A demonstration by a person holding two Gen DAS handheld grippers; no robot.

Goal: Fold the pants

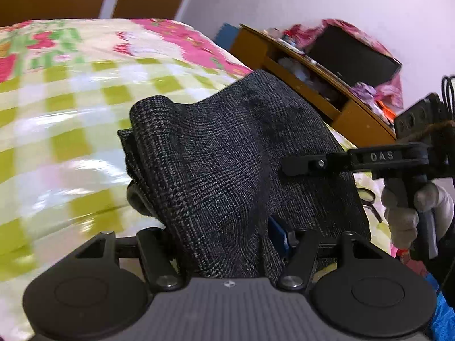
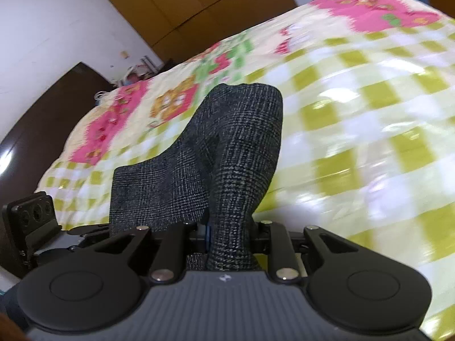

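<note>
Pants: we see dark grey checked woven pants [image 1: 227, 153] bunched and lifted off the bed, filling the middle of the left wrist view and rising from bottom centre in the right wrist view [image 2: 236, 153].
Left gripper: our left gripper [image 1: 227, 244] has its fingers pinching a thick fold of the pants at the lower centre of its frame.
Right gripper: our right gripper [image 2: 227, 241] has its fingers pinching a narrower gathered strip of the pants; it also shows at the right edge of the left wrist view [image 1: 318, 164], gripped by a white-gloved hand [image 1: 409, 210].
Bed: a glossy yellow-green and white checked bedcover with pink cartoon patches [image 2: 369, 119] lies under the pants, blurred.
Background: a brown wooden shelf [image 1: 307, 65] stands at the upper right of the left wrist view.
</note>
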